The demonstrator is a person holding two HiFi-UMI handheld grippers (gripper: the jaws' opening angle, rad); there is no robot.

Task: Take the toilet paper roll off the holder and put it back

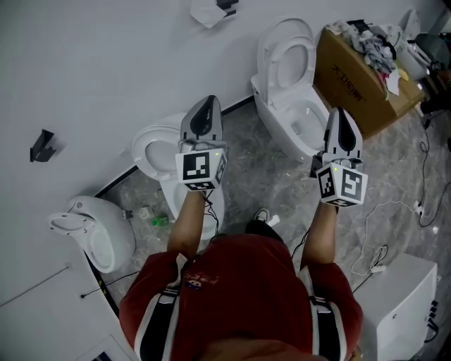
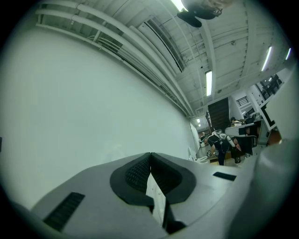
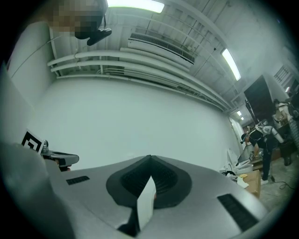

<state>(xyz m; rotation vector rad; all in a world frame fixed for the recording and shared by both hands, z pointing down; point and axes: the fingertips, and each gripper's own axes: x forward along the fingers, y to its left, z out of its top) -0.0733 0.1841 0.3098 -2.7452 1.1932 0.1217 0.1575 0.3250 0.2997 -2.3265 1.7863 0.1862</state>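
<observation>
Head view shows the white wall (image 1: 106, 70) filling the upper left, with grey stone floor (image 1: 261, 162) below it. Three white toilets stand along the wall's foot: one with its lid up (image 1: 289, 84), one right under my left arm (image 1: 158, 151), and a rounded one at the lower left (image 1: 91, 229). A cardboard box (image 1: 352, 84) heaped with rags sits beyond the lidded toilet, and a white cabinet (image 1: 405, 303) stands at my right.

I hold both tools out ahead of me, well apart, pointing roughly level toward the wall. My left gripper (image 1: 208, 100) is clenched on nothing. In the left gripper view its dark ribbed pads meet at the tip, with only bare wall past them. My right gripper (image 1: 337, 111) is the same, jaws pressed together and empty, and the right gripper view shows nothing between them.

The toilet paper roll (image 1: 208, 13), as best I can judge, is the white lump at the very top edge of the wall, under a dark holder (image 1: 227, 4). The frame crops it, so I cannot be sure. A small black bracket (image 1: 42, 146) hangs on the wall far to the left.

I judge this to be the approach, with the roll not yet touched. Next I need to face that fitting squarely and spread one gripper's jaws wide enough to span the roll. Then I can close gently on it, since soft paper will crush, and slide it off along the holder's arm.
</observation>
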